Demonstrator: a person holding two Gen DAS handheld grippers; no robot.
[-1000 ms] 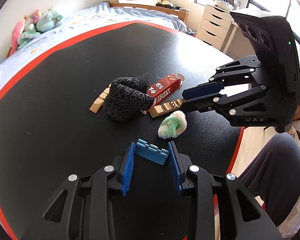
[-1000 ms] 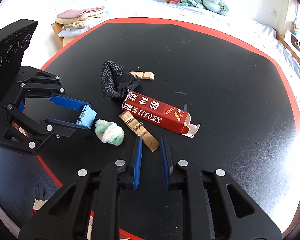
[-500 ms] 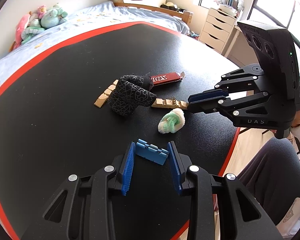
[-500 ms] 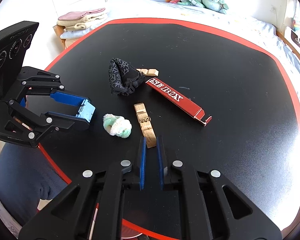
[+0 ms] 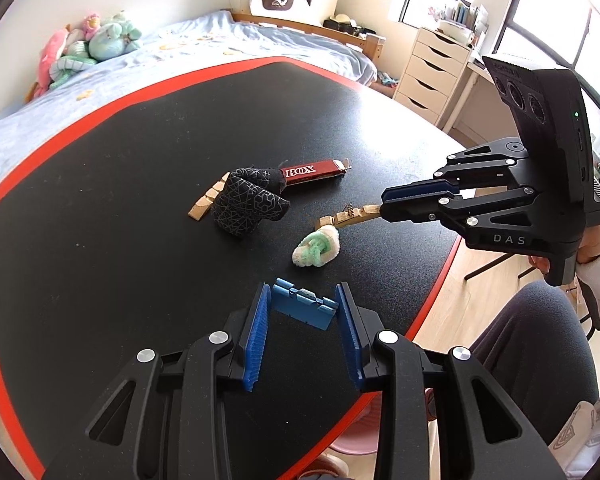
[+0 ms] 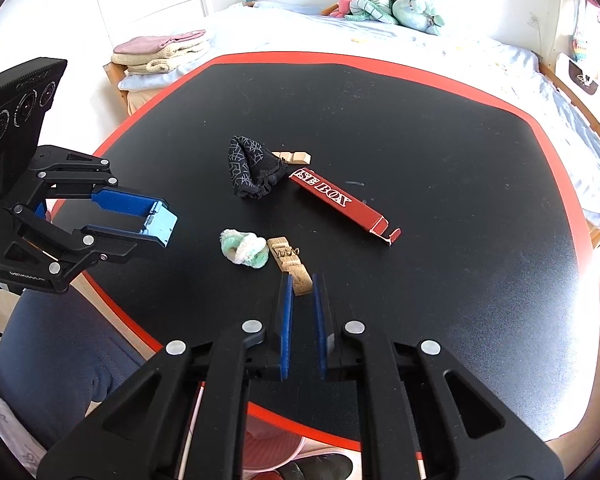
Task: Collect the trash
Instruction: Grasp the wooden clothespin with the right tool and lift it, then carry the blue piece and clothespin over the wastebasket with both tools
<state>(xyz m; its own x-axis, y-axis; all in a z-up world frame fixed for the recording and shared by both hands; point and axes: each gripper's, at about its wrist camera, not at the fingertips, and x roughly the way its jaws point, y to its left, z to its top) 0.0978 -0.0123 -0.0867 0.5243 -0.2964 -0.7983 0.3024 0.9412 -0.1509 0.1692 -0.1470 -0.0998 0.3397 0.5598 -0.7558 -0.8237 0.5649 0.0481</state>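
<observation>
My left gripper (image 5: 302, 300) is shut on a small blue plastic piece (image 5: 303, 307), held above the black table near its front edge; it also shows in the right wrist view (image 6: 162, 226). My right gripper (image 6: 300, 286) is shut on the near end of a wooden clothespin (image 6: 290, 264), lifted off the table; it also shows in the left wrist view (image 5: 350, 216). A green-and-white fluffy ball (image 6: 244, 248) lies just left of the clothespin. A red box (image 6: 342, 204), a black patterned cloth (image 6: 252, 172) and a second wooden clothespin (image 6: 294, 157) lie further out.
The round black table (image 6: 420, 120) has a red rim. A bed with plush toys (image 6: 392, 4) stands behind it, folded towels (image 6: 160, 52) to the left, white drawers (image 5: 440, 72) to the right. The person's legs (image 5: 540, 360) are at the near edge.
My right gripper has closed on the clothespin and drawn it back toward the near edge, away from the red box. The left gripper holds the blue piece as before.
</observation>
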